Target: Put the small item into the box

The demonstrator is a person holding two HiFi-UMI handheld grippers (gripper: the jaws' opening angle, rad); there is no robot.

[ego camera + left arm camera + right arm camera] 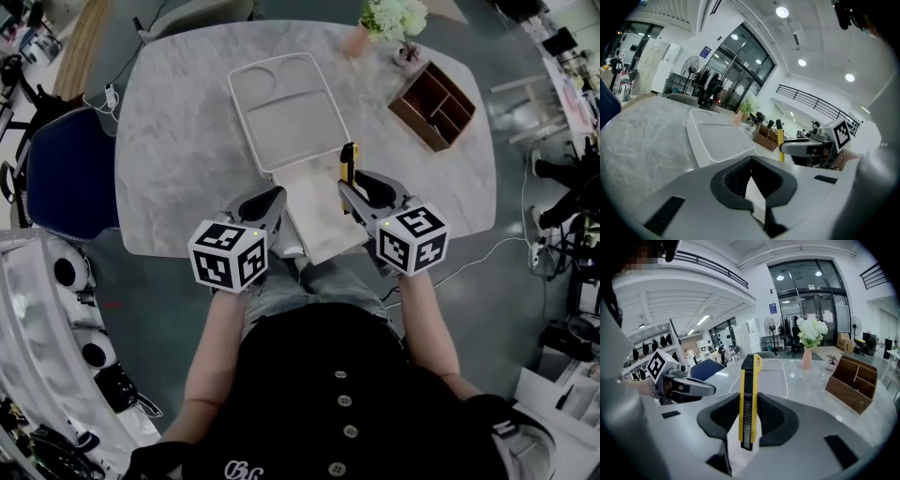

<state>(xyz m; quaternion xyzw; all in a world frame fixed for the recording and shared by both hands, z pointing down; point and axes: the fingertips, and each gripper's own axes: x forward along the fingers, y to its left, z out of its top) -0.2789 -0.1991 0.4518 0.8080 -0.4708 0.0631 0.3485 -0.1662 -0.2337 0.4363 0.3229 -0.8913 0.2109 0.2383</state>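
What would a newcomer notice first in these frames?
First, the yellow utility knife, held upright in the right gripper over the near side of the marble table. Next, the white box, lying open mid-table, with the left gripper apparently pinching the edge of its near half. A wooden organizer and a vase of white flowers stand at the far right.

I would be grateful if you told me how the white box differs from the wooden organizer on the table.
The white box is the larger; the wooden organizer is small. The box lies flat and shallow mid-table; the organizer stands deeper-walled at the far right. The box is pale with rounded recesses; the organizer is brown with straight dividers. Both rest on the marble table.
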